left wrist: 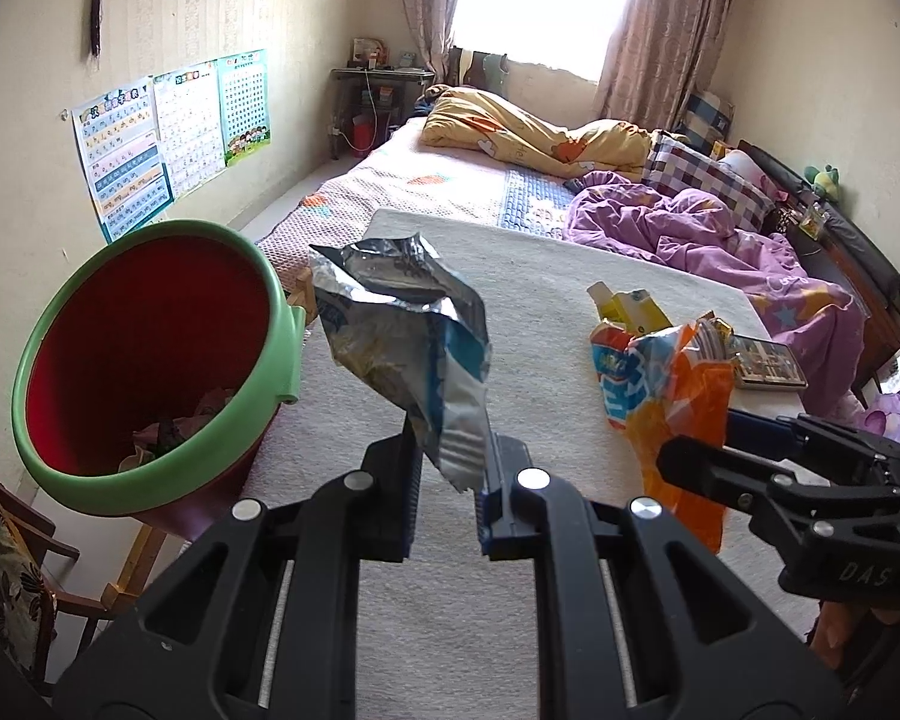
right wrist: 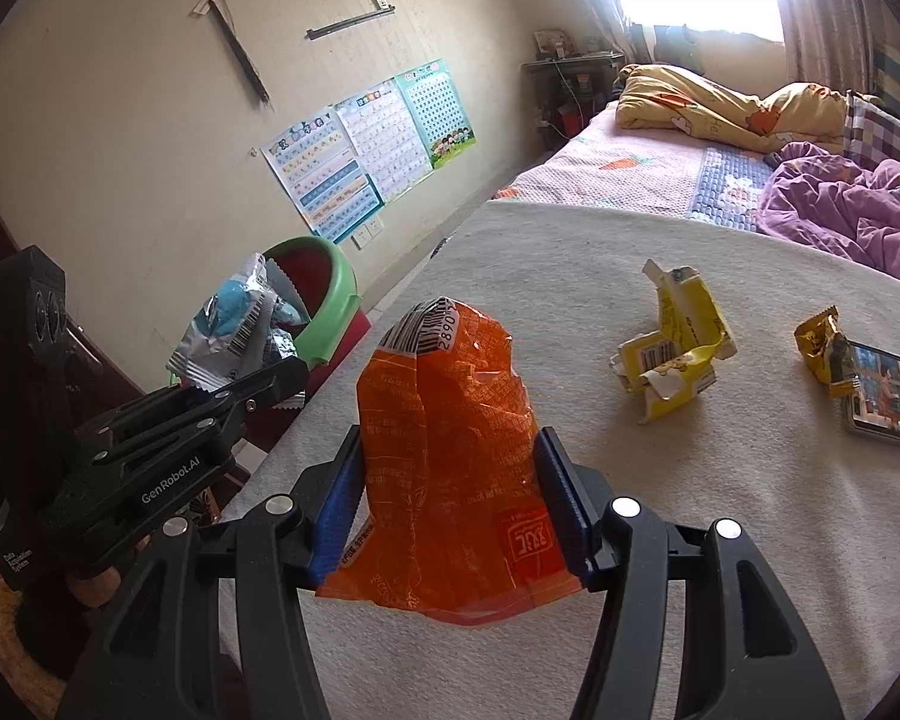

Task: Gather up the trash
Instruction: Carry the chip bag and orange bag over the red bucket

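L gripper (left wrist: 450, 480) clamped on silver-blue wrapper (left wrist: 402, 330), held up near bin (left wrist: 150, 486) off bed's left edge, prob. for drop. R gripper (right wrist: 450, 504) pinches orange bag (right wrist: 450, 450) over bed (right wrist: 720, 510); yellow wrappers (right wrist: 672, 360) remain.

- The wide mouth of the green-rimmed red plastic bin (left wrist: 150, 360) at the left edge of the white cloth-covered surface (left wrist: 540, 276) is left unobstructed.
- The surface's far right is occupied by a crumpled yellow carton (right wrist: 672, 354), a small gold wrapper (right wrist: 819, 345) and a flat phone (right wrist: 891, 393).
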Demonstrator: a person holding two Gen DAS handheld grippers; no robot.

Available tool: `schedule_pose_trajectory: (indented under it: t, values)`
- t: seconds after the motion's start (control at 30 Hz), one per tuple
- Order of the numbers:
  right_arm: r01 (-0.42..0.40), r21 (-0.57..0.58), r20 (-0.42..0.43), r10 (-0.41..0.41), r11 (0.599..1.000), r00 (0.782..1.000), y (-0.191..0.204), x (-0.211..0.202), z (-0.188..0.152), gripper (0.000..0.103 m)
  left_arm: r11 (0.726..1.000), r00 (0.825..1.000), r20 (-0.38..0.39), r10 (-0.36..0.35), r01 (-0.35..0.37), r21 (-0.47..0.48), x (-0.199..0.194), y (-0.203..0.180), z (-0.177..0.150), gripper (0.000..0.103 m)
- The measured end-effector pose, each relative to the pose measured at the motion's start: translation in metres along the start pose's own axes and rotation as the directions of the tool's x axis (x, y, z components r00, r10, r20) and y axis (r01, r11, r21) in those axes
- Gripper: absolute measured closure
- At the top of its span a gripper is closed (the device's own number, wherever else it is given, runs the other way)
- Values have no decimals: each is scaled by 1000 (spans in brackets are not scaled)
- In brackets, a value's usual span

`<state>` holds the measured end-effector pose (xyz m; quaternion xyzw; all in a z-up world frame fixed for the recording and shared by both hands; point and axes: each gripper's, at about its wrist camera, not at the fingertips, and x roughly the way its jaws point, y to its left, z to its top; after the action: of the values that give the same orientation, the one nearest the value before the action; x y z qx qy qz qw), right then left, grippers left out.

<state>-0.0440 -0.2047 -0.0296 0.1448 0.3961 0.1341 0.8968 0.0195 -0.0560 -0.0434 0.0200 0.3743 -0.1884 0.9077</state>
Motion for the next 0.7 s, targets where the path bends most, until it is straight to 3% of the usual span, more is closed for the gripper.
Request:
schedule_pose_trajectory:
  t: [0.7]
  values:
    - [7, -30, -28, -8, 1000, 1000, 27, 30, 9, 48, 1000, 1000, -2, 7, -7, -24, 2, 33, 0, 89]
